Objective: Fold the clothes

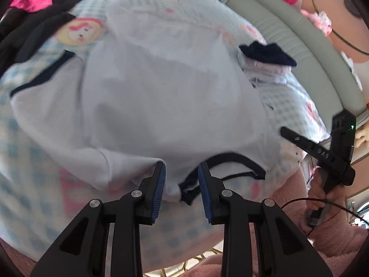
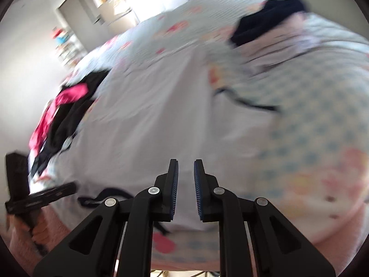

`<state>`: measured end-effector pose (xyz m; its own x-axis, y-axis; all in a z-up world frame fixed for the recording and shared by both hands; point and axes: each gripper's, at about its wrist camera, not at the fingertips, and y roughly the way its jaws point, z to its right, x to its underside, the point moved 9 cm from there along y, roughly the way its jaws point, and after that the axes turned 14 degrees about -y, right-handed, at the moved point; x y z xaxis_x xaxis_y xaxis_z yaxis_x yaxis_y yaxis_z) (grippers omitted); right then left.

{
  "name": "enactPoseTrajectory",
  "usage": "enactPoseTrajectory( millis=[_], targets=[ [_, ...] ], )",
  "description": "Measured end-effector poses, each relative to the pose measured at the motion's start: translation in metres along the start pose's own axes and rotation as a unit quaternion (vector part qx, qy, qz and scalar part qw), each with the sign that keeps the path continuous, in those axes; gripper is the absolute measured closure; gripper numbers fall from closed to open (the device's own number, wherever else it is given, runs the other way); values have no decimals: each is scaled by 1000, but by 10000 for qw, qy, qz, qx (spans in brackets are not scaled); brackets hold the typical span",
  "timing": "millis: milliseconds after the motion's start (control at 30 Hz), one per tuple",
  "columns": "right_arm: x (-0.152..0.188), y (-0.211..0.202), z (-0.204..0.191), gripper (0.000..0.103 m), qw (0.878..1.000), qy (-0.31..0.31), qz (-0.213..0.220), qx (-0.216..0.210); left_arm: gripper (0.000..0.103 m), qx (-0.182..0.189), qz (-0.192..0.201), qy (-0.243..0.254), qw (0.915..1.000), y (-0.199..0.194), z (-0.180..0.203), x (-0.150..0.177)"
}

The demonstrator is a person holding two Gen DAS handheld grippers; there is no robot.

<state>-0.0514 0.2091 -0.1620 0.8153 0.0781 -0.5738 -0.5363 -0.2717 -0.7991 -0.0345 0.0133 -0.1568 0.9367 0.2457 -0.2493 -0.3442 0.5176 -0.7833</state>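
1. White garment [image 1: 161, 87] with dark navy trim lay spread flat across the bed, filling the middle of the left wrist view. Its navy-edged hem [image 1: 233, 159] sat at 6 o'clock, close to the camera.
2. Left gripper [image 1: 182, 184] pointed down at that near edge. Its jaws stood apart with the blue pads clear of the cloth; a bunched corner of white fabric and navy trim lay in the gap between them, not pinched.
3. Right gripper [image 2: 185, 182] hovered over the same garment [image 2: 150, 115] in the right wrist view. Its jaws stood a narrow way apart, with nothing between them. This view was blurred.
4. Bedsheet [image 1: 27, 143], blue-and-white check with pink and yellow cartoon prints, lay under the garment.
5. Pile of black and bright pink clothes [image 1: 34, 11] sat at 10 o'clock in the left wrist view, well apart from the garment's near edge.
6. Small folded item [image 1: 267, 57], white with a navy top, sat at 2 o'clock, just beside the garment's far right edge.
7. Grey-green padded bed edge [image 1: 299, 53] ran along 2 o'clock.
8. A hand [image 1: 320, 194] gripping the other gripper's black handle showed at 4 o'clock in the left wrist view.
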Motion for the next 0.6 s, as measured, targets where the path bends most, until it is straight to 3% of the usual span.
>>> enactPoseTrajectory(
  millis=[67, 133, 200, 300, 367, 433, 500, 600],
  targets=[
    [14, 19, -16, 89, 9992, -164, -328, -133, 72, 275, -83, 32, 9996, -4, 13, 12],
    [28, 37, -27, 89, 9972, -259, -658, -243, 70, 240, -218, 82, 9994, -11, 13, 26],
    [45, 50, -26, 88, 9949, -162, -959, -276, 68, -151, -275, 27, 9995, -15, 2, 32],
    [55, 54, -20, 88, 9936, 78, -1065, -377, 68, -847, -262, -53, 9961, -24, -21, 34],
    [53, 51, -19, 87, 9935, 40, -1076, -377, 68, -852, -21, -60, 9963, -37, -24, 25],
    [49, 47, -20, 85, 9938, -119, -1067, -276, 66, -585, 252, -170, 9978, -47, -23, 9],
    [49, 46, -20, 84, 9939, -178, -1069, -205, 55, -462, 128, -662, 9967, -43, -39, 1],
    [49, 48, -15, 84, 9942, -2, -1052, -231, 54, -176, -6, -1726, 9848, -36, -69, 0]
  ],
)
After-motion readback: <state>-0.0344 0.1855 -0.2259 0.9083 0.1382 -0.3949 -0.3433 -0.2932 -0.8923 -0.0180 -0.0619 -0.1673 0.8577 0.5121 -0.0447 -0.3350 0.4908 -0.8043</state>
